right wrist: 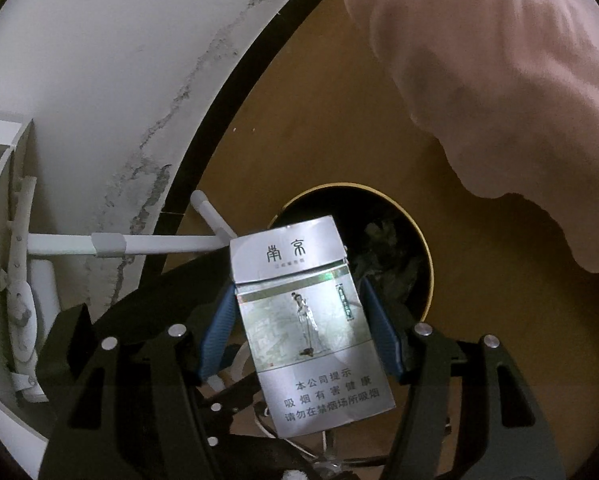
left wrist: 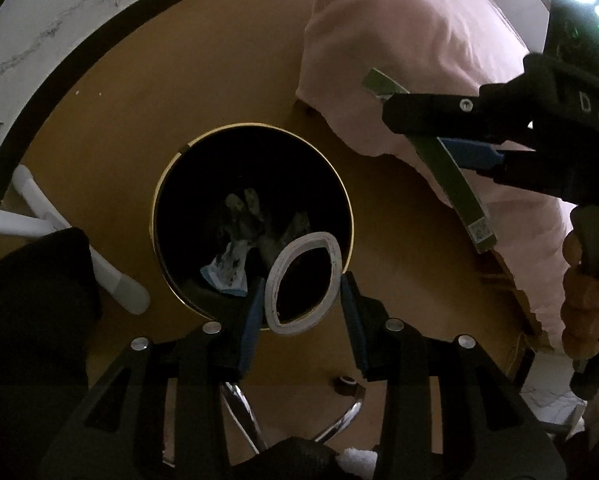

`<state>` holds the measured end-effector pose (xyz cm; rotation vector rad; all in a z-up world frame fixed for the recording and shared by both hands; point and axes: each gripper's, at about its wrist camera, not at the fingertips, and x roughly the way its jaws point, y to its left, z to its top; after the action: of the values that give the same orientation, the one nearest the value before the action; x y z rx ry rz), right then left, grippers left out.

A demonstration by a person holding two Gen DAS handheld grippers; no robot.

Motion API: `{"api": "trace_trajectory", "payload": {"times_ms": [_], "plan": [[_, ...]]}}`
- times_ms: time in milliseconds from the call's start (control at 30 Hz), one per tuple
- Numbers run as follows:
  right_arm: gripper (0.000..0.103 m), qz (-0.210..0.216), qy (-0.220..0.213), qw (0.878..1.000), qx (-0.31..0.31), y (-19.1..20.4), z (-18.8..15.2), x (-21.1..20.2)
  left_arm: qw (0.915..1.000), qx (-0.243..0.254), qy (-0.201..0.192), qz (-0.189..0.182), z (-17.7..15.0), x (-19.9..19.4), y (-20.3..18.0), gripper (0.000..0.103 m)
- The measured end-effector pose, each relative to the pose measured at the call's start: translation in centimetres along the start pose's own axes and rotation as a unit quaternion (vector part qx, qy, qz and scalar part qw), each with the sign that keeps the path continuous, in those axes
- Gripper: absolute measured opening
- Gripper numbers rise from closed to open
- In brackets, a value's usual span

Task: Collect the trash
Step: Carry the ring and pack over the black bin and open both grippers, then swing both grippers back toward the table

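The left gripper (left wrist: 305, 296) clenches a squashed white tape ring (left wrist: 304, 283) above a round, gold-rimmed trash bin (left wrist: 353, 216) on the brown floor (left wrist: 119, 140) — crumpled litter lies inside. The right gripper (right wrist: 299, 316) grasps a silver cigarette pack (right wrist: 309, 320) by its sides, just beside the bin's opening.

The round mouth of the bin (left wrist: 255, 216) at frame centre lies open from above, dark inside with crumpled trash at the bottom. Brown floor (left wrist: 119, 128) around it is bare toward the upper left. A pink cloth (left wrist: 411, 60) crowds the upper right, just beside the rim. White tube legs (left wrist: 111, 276) stand near the rim at lower left, with the white wall (right wrist: 99, 60) behind them.
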<state>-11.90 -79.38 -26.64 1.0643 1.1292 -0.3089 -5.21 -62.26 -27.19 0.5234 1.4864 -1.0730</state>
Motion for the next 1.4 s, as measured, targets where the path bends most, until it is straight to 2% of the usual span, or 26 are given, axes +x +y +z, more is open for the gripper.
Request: {"api": "trace_trajectory", "payload": {"times_ms": [33,67,100,133,267,300,367,433,467,500,567,633,667,733,800,833,933,967,1000,1033,1100,1133,1200,1267,1333,1400], "plan": [[0.065,0.002,-0.001,1.000,0.006,-0.5,0.2,0.1,1.0000,0.000,0.000,0.007,0.4,-0.1,0.1,0.047],[0.077,0.004,-0.002,1.000,0.010,-0.6,0.3,-0.1,1.0000,0.000,-0.001,0.010,0.6,-0.1,-0.1,0.069],[0.089,-0.001,-0.005,1.000,0.015,-0.6,0.4,-0.2,0.9999,0.004,-0.009,0.012,0.6,-0.3,-0.1,0.079],[0.090,-0.004,-0.009,1.000,0.018,-0.6,0.6,-0.3,0.9994,0.012,-0.024,0.020,0.6,-0.7,-0.5,0.089],[0.090,-0.025,-0.046,0.998,0.027,-0.2,1.0,-2.2,0.9975,0.050,-0.045,0.022,0.4,-2.0,-2.0,0.092],[0.090,-0.060,-0.065,0.996,0.026,0.0,1.2,-3.6,0.9965,0.062,-0.049,0.026,0.5,-2.2,-2.5,0.092],[0.090,-0.127,-0.137,0.982,-0.016,1.5,1.3,-7.8,0.9922,0.100,-0.066,0.035,0.2,-4.1,-4.4,0.092],[0.096,-0.217,-0.253,0.941,-0.062,3.4,0.4,-13.3,0.9842,0.143,-0.101,0.025,-0.3,-7.5,-6.9,0.092],[0.097,-0.248,-0.312,0.914,-0.071,4.1,-0.5,-15.9,0.9785,0.164,-0.123,0.020,-0.6,-9.7,-8.3,0.092],[0.097,-0.263,-0.367,0.889,-0.073,4.7,-1.5,-18.4,0.9734,0.180,-0.141,0.017,-0.9,-11.4,-9.0,0.092],[0.097,-0.265,-0.441,0.855,-0.065,5.4,-3.5,-22.1,0.9555,0.220,-0.196,0.009,-2.0,-16.6,-11.2,0.093],[0.097,-0.265,-0.473,0.839,-0.055,6.2,-4.6,-23.7,0.9321,0.243,-0.268,0.011,-3.6,-23.1,-12.2,0.095],[0.097,-0.262,-0.484,0.833,-0.053,6.9,-5.0,-24.3,0.9251,0.242,-0.292,0.014,-3.9,-25.2,-12.4,0.096],[0.097,-0.251,-0.496,0.830,-0.054,8.4,-5.8,-24.8,0.9061,0.235,-0.350,0.033,-5.4,-30.3,-11.1,0.096],[0.097,-0.227,-0.500,0.834,-0.065,10.8,-6.7,-24.8,0.8856,0.206,-0.405,0.096,-7.4,-34.7,-7.9,0.096],[0.097,-0.216,-0.501,0.834,-0.076,11.9,-7.1,-24.7,0.8781,0.174,-0.422,0.144,-8.3,-36.7,-5.2,0.096],[0.097,-0.202,-0.493,0.835,-0.135,16.9,-8.1,-23.4,0.8712,0.067,-0.425,0.237,-10.2,-39.8,1.8,0.096],[0.097,-0.192,-0.487,0.838,-0.157,18.7,-8.5,-22.8,0.8653,0.001,-0.418,0.277,-11.5,-40.8,6.0,0.096],[0.097,-0.178,-0.479,0.841,-0.180,20.8,-8.7,-22.0,0.8608,-0.036,-0.412,0.297,-12.3,-41.3,8.2,0.096],[0.097,-0.164,-0.471,0.844,-0.198,22.3,-8.8,-21.3,0.8503,-0.097,-0.399,0.329,-13.8,-41.9,11.9,0.096],[0.097,-0.135,-0.455,0.849,-0.233,25.9,-9.0,-20.0,0.8333,-0.167,-0.384,0.361,-16.0,-42.9,16.6,0.096],[0.097,-0.123,-0.450,0.849,-0.248,27.8,-9.2,-19.3,0.8281,-0.194,-0.376,0.368,-17.3,-43.3,18.8,0.096],[0.097,-0.103,-0.443,0.848,-0.272,30.9,-9.7,-18.2,0.8203,-0.242,-0.355,0.378,-19.4,-44.0,23.3,0.096],[0.097,-0.084,-0.432,0.850,-0.289,33.4,-9.8,-16.9,0.8128,-0.269,-0.339,0.390,-20.8,-44.3,26.7,0.096],[0.097,-0.062,-0.416,0.856,-0.300,36.0,-9.8,-15.2,0.8125,-0.280,-0.322,0.397,-21.0,-44.5,28.9,0.096],[0.097,-0.048,-0.398,0.860,-0.315,37.6,-9.7,-13.5,0.8187,-0.268,-0.305,0.406,-19.9,-43.7,30.5,0.096]]}}
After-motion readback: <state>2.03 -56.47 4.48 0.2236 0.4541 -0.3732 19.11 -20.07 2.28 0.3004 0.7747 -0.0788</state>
